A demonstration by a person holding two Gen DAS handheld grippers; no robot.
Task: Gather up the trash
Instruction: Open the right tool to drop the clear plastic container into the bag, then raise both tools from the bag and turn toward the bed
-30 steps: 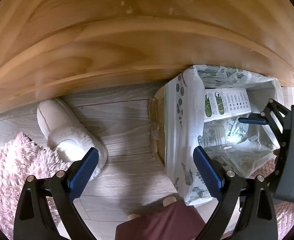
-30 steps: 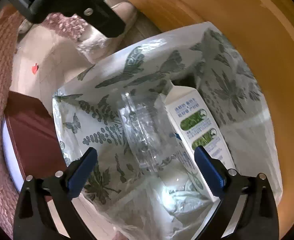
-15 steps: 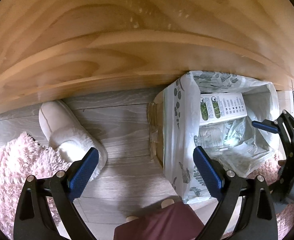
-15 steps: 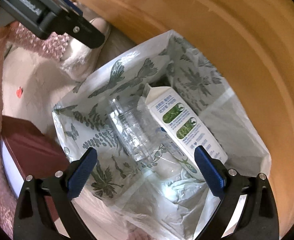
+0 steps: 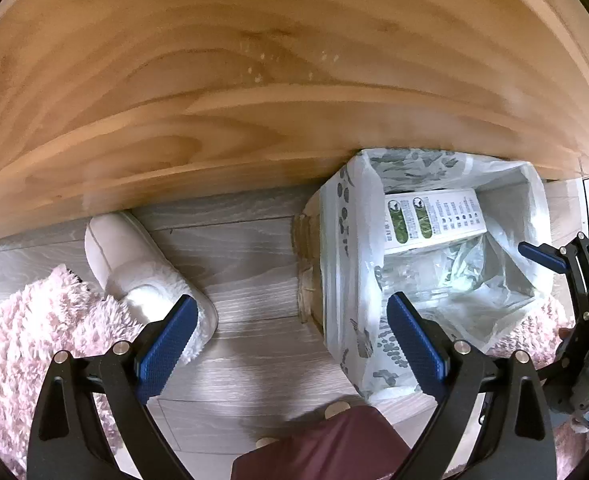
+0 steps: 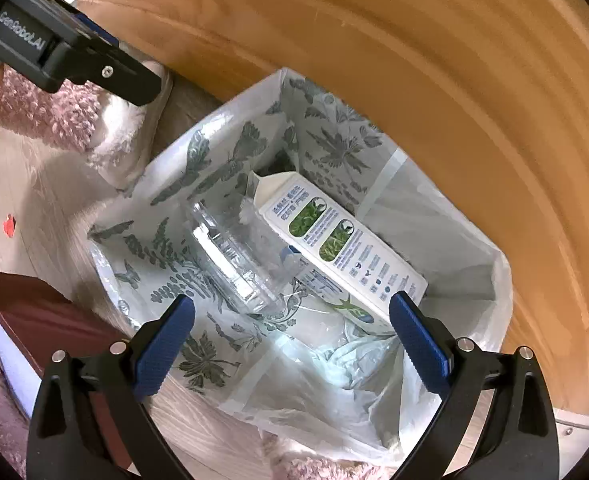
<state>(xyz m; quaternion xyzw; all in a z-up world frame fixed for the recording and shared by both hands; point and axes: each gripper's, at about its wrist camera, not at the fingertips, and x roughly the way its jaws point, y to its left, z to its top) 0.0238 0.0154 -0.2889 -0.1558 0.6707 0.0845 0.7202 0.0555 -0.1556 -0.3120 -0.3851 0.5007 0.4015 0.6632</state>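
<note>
A broad light wooden tabletop (image 5: 254,80) fills the upper half of the left wrist view. Below it lies grey wood-grain flooring (image 5: 238,256), with a fluffy pink rug (image 5: 26,332) at lower left and a white plush slipper (image 5: 134,264) beside it.

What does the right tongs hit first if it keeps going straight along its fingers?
Probably the clear plastic bottle in the lined trash bin, with the milk carton just beside it. The right tongs are open and empty; depth is unclear, so it may be the crumpled liner beneath.
</note>
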